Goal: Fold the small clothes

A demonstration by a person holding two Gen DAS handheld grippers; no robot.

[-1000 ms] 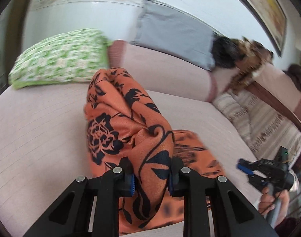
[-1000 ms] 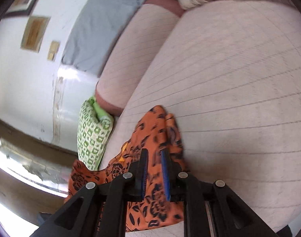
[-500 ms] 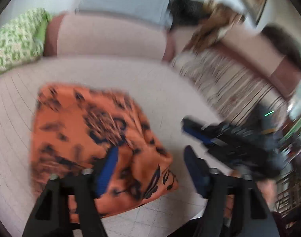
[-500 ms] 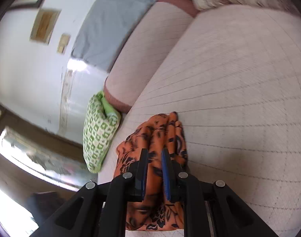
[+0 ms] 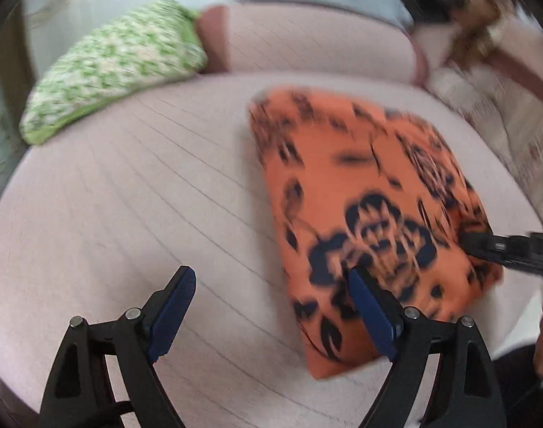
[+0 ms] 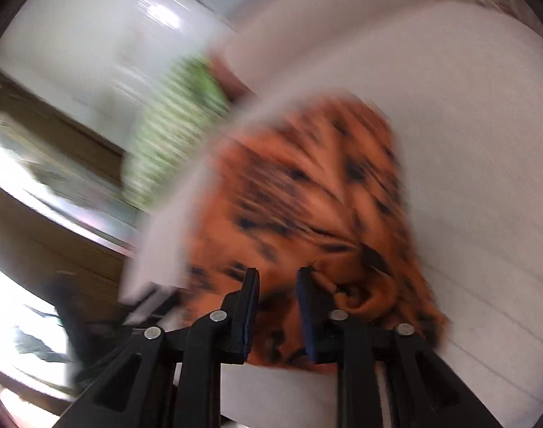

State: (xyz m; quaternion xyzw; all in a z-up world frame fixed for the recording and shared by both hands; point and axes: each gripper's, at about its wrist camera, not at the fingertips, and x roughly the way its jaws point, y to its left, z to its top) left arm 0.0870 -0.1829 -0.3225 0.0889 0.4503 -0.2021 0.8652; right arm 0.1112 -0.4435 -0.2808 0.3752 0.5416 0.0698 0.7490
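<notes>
One orange cloth with a dark flower print (image 5: 364, 214) lies folded flat on the pale quilted bed cover (image 5: 128, 214), toward the right side in the left wrist view, well apart from the green pillow (image 5: 111, 67). The left gripper (image 5: 267, 303) has just been opening; its jaws stand wide apart and hold nothing, the right blue pad just over the near edge of the cloth. The right gripper (image 6: 278, 296) has its jaws almost together at the near edge of the cloth; because of the blur I cannot tell whether a fold is pinched between them.

I judge the cloth to be light, thin and very soft, so it will sag and perhaps slide on the cover. It seems best to take it at a corner or along a folded edge, catching all layers together, and to lift it slowly.
</notes>
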